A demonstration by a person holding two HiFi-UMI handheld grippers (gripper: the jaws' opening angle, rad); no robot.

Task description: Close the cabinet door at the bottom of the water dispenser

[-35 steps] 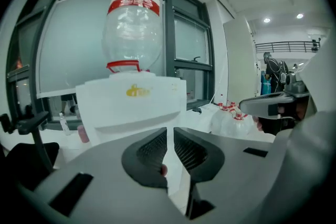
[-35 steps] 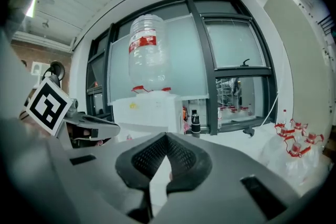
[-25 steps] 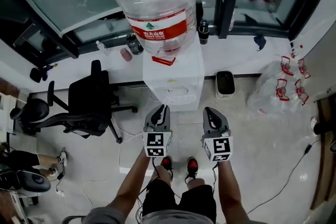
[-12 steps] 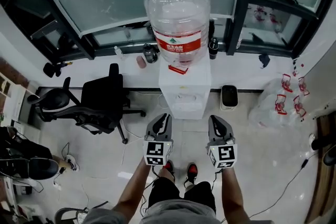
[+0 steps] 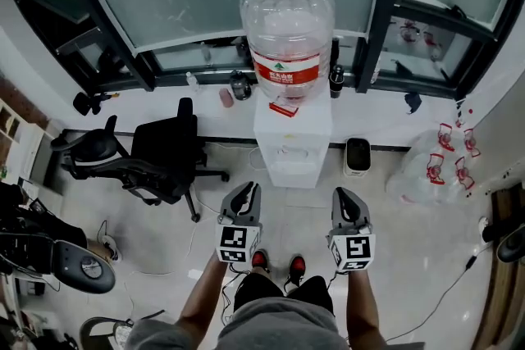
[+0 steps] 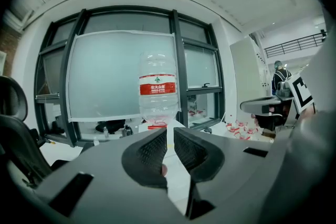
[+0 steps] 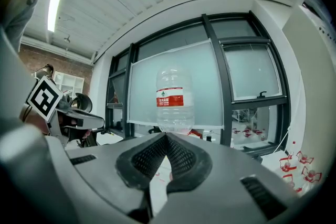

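Note:
The white water dispenser [image 5: 293,145] with a big clear bottle [image 5: 287,29] on top stands against the window ledge, straight ahead of me. From above, its front looks flush; the bottom cabinet door itself is hidden by the steep angle. My left gripper [image 5: 248,189] and right gripper [image 5: 341,195] hang side by side over the floor, well short of the dispenser and touching nothing. The left gripper [image 6: 170,131] shows only a thin slit between its pads, nothing in it. The right gripper [image 7: 167,135] has its tips together. Both gripper views look level at the bottle [image 6: 157,89] [image 7: 174,99].
A black office chair [image 5: 164,152] stands left of the dispenser. A small black-and-white bin [image 5: 357,155] is to its right, and clear plastic bags [image 5: 435,168] lie further right. Small bottles [image 5: 238,84] line the ledge. My red-toed shoes [image 5: 277,262] are on the tile floor.
Both grippers have risen and drawn back from the dispenser, which now looks smaller and further off in the head view. Neither gripper's jaws changed.

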